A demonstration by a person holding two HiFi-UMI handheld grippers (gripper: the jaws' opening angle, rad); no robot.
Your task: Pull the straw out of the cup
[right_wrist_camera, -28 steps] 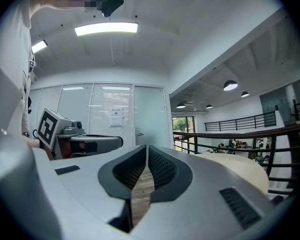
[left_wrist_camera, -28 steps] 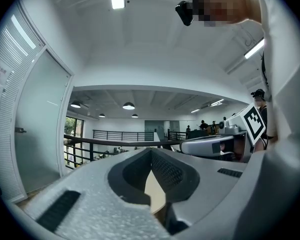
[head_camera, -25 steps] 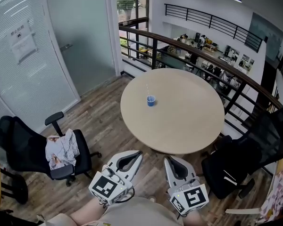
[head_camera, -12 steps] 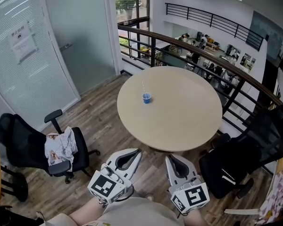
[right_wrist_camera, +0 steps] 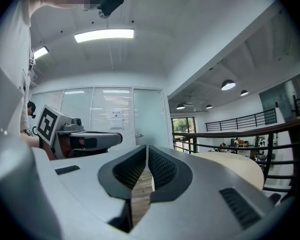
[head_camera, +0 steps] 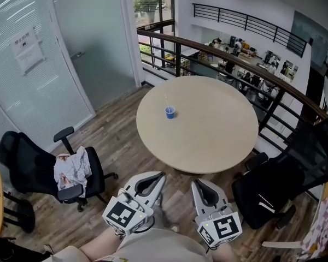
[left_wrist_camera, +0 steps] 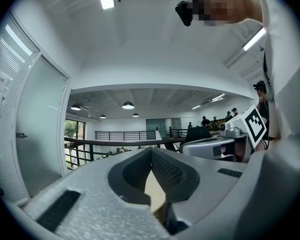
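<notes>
Cup (head_camera: 169, 113) sits further left than before; left gripper (head_camera: 162, 176), right gripper (head_camera: 193, 183) — jaws together, nothing held

In the head view, the straw (head_camera: 165, 99) is seen only as a faint thin line above the small blue cup (head_camera: 169, 112), and its seating inside cannot be told. The person's body (head_camera: 153, 251) is cut off by the lower edge. In the left gripper view, the table (left_wrist_camera: 153, 194) is reduced to a sliver low in the frame, between the jaws.
</notes>
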